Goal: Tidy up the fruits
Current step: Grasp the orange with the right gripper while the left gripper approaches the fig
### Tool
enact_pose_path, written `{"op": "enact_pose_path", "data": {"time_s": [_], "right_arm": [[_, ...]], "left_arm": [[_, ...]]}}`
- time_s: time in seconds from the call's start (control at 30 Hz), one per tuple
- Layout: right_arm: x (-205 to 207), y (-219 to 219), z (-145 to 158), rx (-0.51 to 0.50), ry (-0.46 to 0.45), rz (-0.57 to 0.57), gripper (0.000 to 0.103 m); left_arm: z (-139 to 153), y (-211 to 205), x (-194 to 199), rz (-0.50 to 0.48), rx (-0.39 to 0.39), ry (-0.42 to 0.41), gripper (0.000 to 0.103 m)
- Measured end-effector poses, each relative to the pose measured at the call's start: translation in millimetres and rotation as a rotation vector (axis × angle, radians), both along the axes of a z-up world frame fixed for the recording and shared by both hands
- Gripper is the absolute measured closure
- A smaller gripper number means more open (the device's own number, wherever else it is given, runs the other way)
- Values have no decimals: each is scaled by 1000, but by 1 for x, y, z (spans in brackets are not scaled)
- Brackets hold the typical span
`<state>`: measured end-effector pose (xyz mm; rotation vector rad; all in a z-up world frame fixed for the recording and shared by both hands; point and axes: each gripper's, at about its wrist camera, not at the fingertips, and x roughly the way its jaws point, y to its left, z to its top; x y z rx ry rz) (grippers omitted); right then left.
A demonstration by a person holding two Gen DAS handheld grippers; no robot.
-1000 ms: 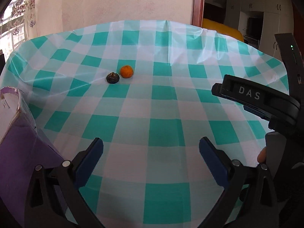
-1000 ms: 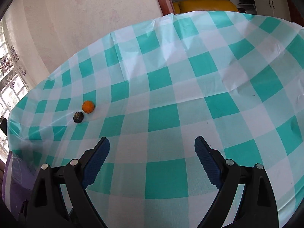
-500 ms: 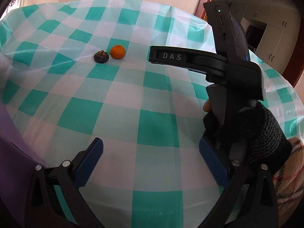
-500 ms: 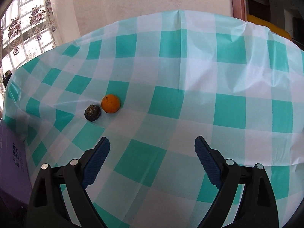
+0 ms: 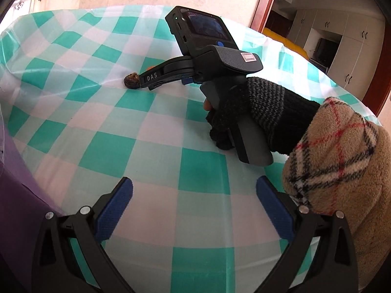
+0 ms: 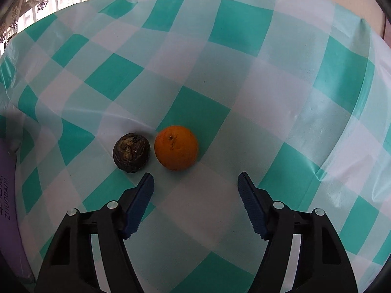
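Closing, empty jaws near orange (image 6: 176,147), dark fruit (image 6: 131,152).

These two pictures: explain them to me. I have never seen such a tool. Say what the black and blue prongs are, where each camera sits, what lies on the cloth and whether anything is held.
No machine here: a person holds a hand-held clamp in each hand, with a camera looking along its two blue-padded fingers.

The left camera's picture shows the left gripper open and empty at the bottom. Beyond it, a gloved hand holds the other tool.

The right camera's picture shows the right gripper, its jaws closing, nothing between them yet. Just beyond lie an orange and a dark wrinkled fruit, side by side on the checked tablecloth. Something purple shows at the left edge. Nothing is held.
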<state>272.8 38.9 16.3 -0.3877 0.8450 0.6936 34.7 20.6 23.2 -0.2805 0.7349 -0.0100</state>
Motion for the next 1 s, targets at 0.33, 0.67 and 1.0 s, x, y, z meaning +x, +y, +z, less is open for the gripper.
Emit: {"op": "enact_pose_path", "data": {"time_s": [0.33,0.67,1.0], "right_arm": [[-1,23,1,-20,-39,32,68],[-25,-112,3,305,106,-279,68],[-52,-217,-4,620,144,-527,67]], "left_arm": [[0,5,0,18,-27,-7,2],[-1,6,-1,8,-35,-6,2],[-5,20,39,196,-142,84,2]]}}
